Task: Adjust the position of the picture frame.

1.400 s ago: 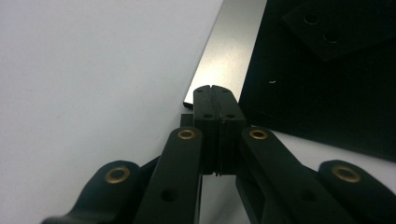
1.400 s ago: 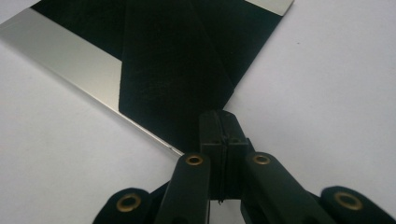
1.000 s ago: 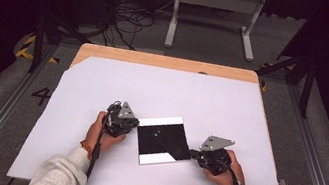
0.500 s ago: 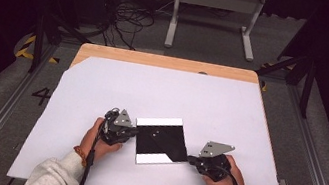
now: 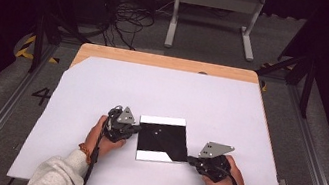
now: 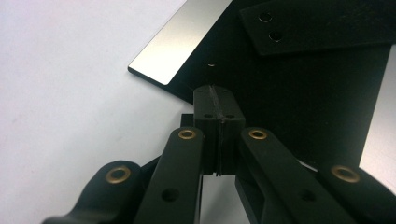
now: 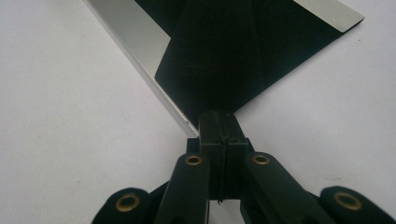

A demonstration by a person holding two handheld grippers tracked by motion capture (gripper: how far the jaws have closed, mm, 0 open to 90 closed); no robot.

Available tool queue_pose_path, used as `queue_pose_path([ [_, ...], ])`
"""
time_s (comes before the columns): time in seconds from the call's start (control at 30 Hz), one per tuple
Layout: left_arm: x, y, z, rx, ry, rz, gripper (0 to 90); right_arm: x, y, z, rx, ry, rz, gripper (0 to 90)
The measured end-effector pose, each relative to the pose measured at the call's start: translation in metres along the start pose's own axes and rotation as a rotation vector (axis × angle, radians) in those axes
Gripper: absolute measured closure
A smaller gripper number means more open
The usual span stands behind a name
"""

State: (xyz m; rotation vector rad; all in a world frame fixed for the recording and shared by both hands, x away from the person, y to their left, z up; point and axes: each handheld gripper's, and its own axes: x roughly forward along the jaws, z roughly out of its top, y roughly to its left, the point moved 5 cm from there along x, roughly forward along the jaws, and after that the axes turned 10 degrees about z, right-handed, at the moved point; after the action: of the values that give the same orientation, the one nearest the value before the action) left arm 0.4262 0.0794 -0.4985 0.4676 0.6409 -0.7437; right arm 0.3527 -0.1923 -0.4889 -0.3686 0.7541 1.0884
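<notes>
White table (image 5: 230,113) carries a glossy black square plate (image 5: 163,139); my left claw (image 5: 134,129) pinches its nine o'clock edge, having just been closing, and my right claw (image 5: 190,160) pinches its five o'clock corner.

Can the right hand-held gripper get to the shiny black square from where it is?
Probably yes: the right hand-held gripper, jaws shut, already sits at the near right corner of the black square, with nothing in between.

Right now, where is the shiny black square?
In the high view the shiny black square lies on the white table, near its front middle, between the left hand-held gripper and the right hand-held gripper.
</notes>
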Motion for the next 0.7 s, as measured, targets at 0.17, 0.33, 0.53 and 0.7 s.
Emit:
queue_pose_path([
  [0.17, 0.007, 0.004, 0.005, -0.024, -0.01, -0.009, 89.7, 0.0, 0.0, 0.0, 0.002, -0.003, 0.001, 90.0],
  [0.33, 0.01, 0.003, 0.008, -0.014, -0.013, 0.009, 89.8, 0.0, 0.0, 0.0, 0.002, -0.003, 0.003, 90.0],
  [0.53, 0.01, 0.004, 0.008, -0.022, -0.016, 0.01, 89.5, 0.0, 0.0, 0.0, -0.001, -0.001, 0.001, 90.0],
  [0.7, 0.0, -0.002, 0.008, 0.013, -0.031, -0.004, 87.7, 0.0, 0.001, 0.0, -0.011, 0.001, -0.004, 90.0],
])
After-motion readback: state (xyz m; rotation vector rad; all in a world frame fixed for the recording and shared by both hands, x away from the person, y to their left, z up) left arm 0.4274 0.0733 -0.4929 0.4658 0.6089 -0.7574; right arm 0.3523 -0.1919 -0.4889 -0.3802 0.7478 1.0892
